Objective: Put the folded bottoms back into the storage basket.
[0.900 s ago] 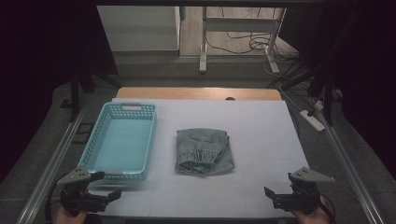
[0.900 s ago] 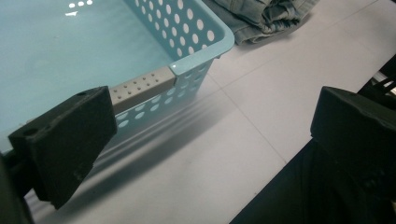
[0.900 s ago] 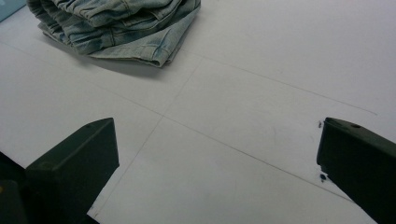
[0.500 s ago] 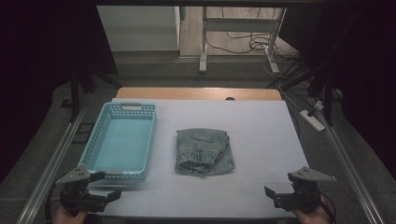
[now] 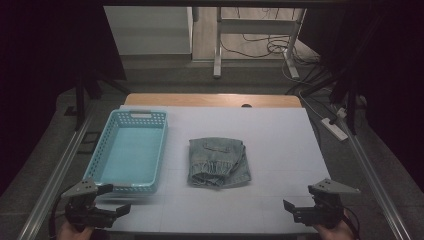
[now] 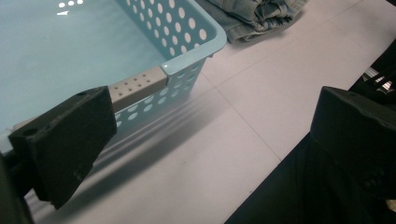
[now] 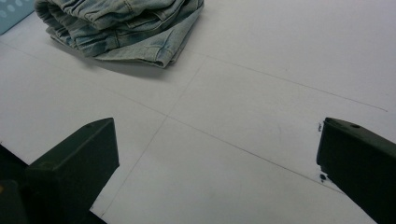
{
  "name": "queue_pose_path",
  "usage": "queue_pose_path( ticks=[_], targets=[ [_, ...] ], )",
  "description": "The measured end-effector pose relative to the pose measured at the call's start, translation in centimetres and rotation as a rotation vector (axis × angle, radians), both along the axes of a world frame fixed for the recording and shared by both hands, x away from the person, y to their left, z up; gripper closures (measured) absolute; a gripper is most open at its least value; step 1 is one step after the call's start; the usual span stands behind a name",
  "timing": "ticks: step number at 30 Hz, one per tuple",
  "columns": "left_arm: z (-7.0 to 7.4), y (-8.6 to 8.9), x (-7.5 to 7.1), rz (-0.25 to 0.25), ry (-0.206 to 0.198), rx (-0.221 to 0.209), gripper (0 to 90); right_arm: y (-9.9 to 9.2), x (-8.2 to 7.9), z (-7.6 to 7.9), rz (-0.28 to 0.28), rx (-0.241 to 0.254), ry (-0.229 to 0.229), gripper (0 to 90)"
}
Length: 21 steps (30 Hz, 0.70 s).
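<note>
both tongs, left tongs [image 5: 112, 200] and right tongs [image 5: 292, 209], gape wide apart at the table's [image 5: 280, 150] near edge; folded jeans [image 5: 218, 162] lie beside the basket [image 5: 131, 150].

**Folded jeans beside a basket**

The folded jeans [image 5: 219, 162] are light blue denim, lying flat near the middle of the white table. The turquoise plastic basket [image 5: 131, 150] with perforated walls stands upright just beside them, empty.
</note>
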<state>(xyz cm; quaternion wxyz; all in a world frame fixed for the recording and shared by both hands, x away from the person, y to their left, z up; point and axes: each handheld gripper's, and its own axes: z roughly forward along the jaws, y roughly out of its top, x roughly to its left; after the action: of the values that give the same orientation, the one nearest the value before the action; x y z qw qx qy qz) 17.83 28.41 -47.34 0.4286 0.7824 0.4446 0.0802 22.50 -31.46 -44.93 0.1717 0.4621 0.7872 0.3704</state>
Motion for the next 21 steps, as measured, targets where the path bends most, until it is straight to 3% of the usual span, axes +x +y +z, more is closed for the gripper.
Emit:
queue_pose_path(
  ticks=[6,14,21],
  targets=[
    [0.40,-0.70,-0.20,-0.019,-0.032,0.023,0.0,-0.02,0.00,0.00,-0.002,0.001,0.000,0.0],
    [0.47,-0.66,-0.11,-0.037,-0.043,-0.021,0.0,0.03,0.03,-0.02,0.000,-0.001,0.003,0.0],
    [0.72,-1.06,-0.16,-0.072,-0.059,-0.027,0.0,0.01,0.08,-0.05,0.003,0.004,0.008,0.0]
  ],
)
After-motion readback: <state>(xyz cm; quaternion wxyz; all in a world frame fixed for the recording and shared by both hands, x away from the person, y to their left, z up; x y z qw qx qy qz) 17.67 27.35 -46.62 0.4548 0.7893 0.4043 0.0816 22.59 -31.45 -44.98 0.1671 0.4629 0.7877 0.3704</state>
